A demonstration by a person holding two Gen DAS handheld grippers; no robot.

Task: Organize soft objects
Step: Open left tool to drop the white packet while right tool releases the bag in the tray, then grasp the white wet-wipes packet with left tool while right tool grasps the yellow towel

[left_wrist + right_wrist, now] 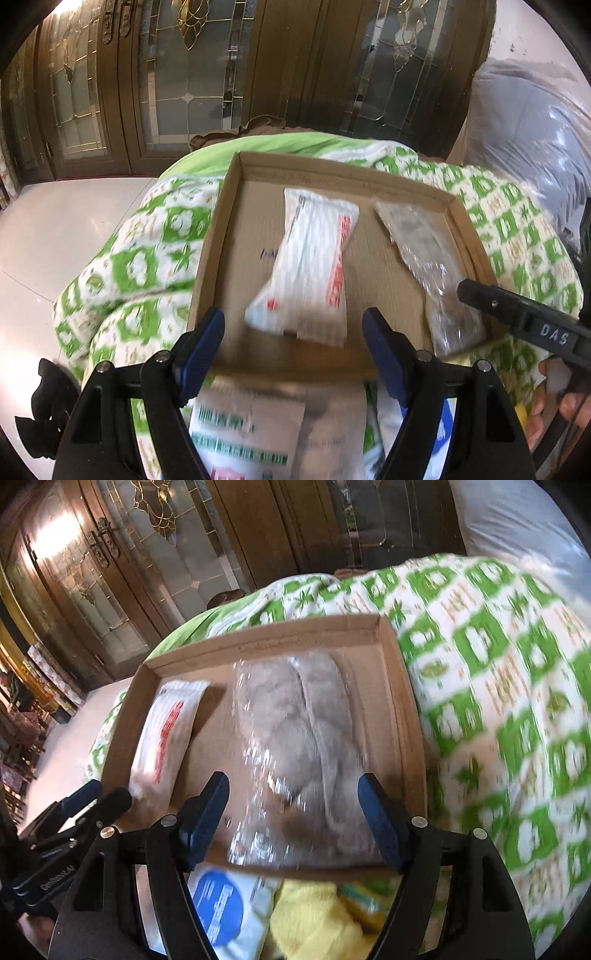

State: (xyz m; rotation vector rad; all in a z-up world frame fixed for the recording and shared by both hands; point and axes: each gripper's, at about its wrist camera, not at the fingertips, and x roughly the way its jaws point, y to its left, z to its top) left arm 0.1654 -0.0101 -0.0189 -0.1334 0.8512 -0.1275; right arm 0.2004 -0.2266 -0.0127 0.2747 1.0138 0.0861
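Note:
A shallow cardboard tray (236,206) (402,709) rests on a green-and-white quilt. In it lie a white packet with red print (310,266) (166,731) and a clear plastic bag of grey soft stuff (432,254) (295,716). My left gripper (295,325) stands open above the near end of the white packet, touching nothing. My right gripper (293,786) is open too, its blue pads (373,805) apart on either side of the grey bag and not pressing on it. One right finger (487,299) shows over the bag in the left wrist view.
In front of the tray lie a packet with green print (243,439), a white bag with a blue circle (218,908) and a yellow fluffy item (314,919). The quilt (498,701) surrounds the tray. Wooden glass doors (184,74) stand behind, a plastic-wrapped bundle (528,129) at right.

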